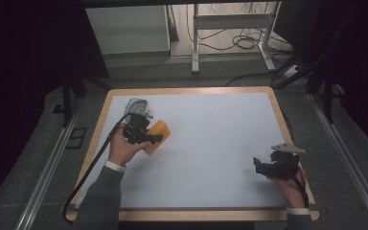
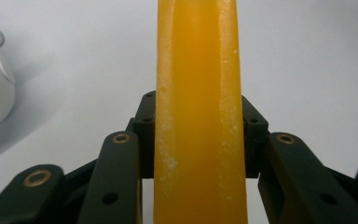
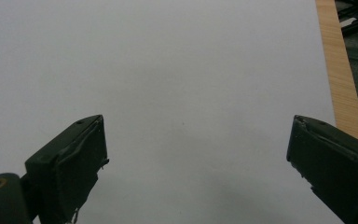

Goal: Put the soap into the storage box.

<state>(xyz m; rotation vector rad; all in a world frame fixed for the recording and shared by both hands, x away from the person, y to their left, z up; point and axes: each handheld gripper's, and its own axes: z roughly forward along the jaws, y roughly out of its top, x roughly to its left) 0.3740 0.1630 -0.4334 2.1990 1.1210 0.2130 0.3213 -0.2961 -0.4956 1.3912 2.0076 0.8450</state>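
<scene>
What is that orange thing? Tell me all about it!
The orange block is a flat slab with a smooth, waxy-looking surface and pale scuffs on its edges. The left hand-held gripper clamps it between both black jaws, edge-on to its camera. It sits at the left of the white table, near a white object.

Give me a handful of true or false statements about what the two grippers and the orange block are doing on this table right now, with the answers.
1. The left gripper is shut on the orange block. True.
2. The right gripper holds a white object. False: its jaws stand wide apart with nothing between them.
3. A white object lies on the white table surface near the left gripper. True.
4. The orange block sits at the table's right edge. False: it is on the left side, in the left gripper's jaws.
5. The right gripper is at the right near part of the table. True.
</scene>
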